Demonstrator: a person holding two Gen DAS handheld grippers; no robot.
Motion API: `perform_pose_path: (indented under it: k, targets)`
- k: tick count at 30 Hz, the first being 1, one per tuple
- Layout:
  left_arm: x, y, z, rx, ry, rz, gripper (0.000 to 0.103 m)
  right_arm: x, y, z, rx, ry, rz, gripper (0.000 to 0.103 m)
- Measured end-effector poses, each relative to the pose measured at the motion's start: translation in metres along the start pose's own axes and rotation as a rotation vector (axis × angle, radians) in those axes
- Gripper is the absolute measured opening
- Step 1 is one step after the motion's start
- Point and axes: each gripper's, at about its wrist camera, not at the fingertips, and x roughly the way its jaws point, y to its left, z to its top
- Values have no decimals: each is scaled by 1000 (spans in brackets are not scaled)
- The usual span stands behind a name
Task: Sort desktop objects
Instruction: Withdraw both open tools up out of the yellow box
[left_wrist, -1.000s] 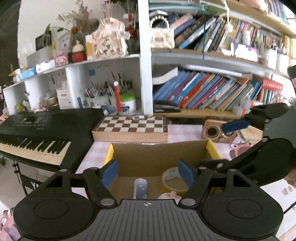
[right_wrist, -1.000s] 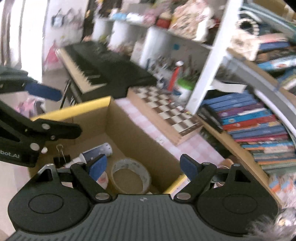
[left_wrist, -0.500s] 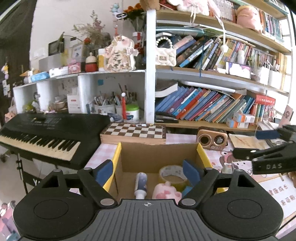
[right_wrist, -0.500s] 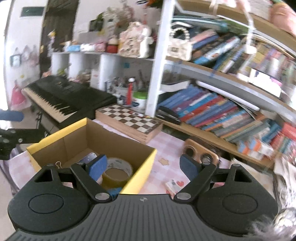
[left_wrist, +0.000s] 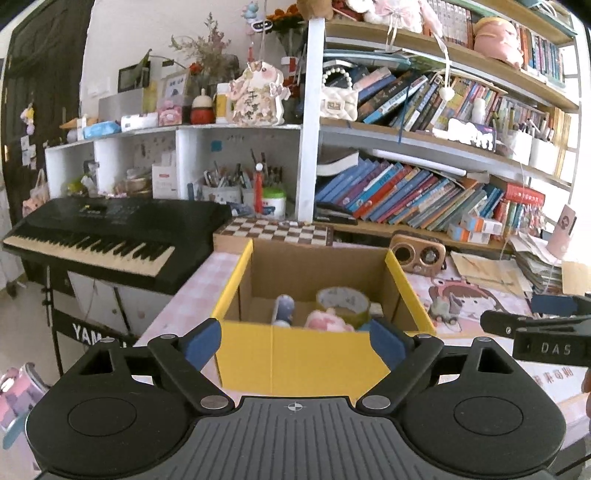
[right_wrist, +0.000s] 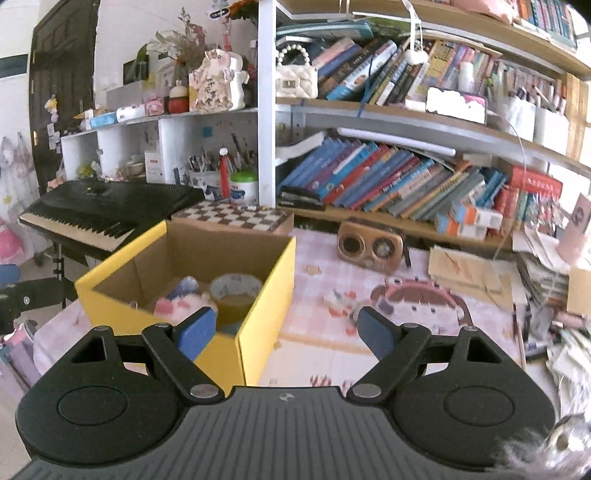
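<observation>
The left tool (left_wrist: 295, 341) hangs released and empty before the yellow-sided open cardboard box (left_wrist: 306, 360) on the pink checked surface (left_wrist: 192, 291). The right tool (right_wrist: 286, 332) is likewise spread wide, holding nothing, above the box's right corner. Inside the box lie a roll of tan tape (right_wrist: 236, 291), a pink plush toy (right_wrist: 177, 306) and a blue-white tube (left_wrist: 283, 308).
</observation>
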Motion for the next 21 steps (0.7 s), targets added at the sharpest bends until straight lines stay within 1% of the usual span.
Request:
perform_pose_path:
  k: [11,17,21]
  targets:
    - [-13,-4,-29,10,47,1,90,-25,13,-46,30,49,-28,84]
    - [-19,-11,-43,32,68,-6,91,-36,21,-67,0,68,-39,84]
    - [-19,-14,-51,30,95,-17,91,-40,26,-80,-5,108,-22,84]
